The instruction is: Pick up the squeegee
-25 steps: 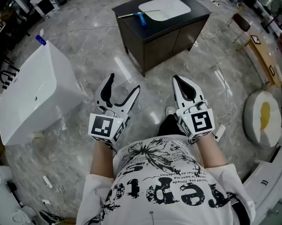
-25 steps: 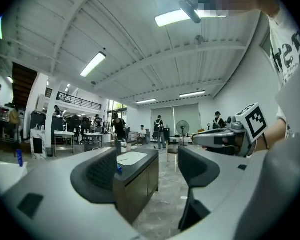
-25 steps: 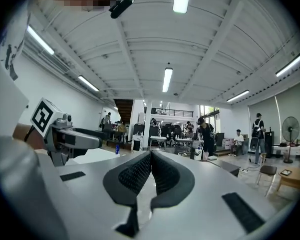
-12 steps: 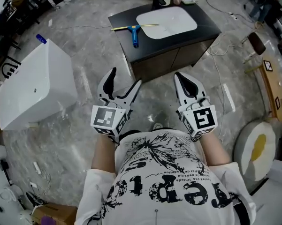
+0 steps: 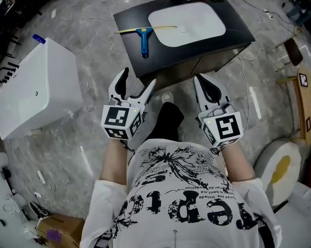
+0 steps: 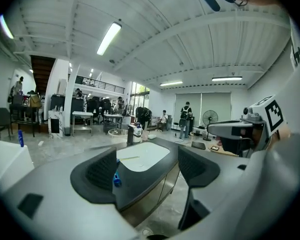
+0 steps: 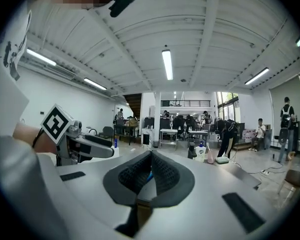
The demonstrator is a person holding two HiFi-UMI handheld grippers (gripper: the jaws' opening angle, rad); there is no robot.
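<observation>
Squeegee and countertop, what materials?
Squeegee: blue handle looks like plastic, uniform saturated colour; thin yellowish bar may be metal or plastic, too small to tell. Countertop: black, smooth, slight sheen, likely stone or laminate, not settled.

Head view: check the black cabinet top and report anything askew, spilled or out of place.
Only the squeegee stands out: it lies flat on the cabinet top, left of the white basin, one end of its blade reaching over the basin's rim. Nothing looks spilled or damaged.
</observation>
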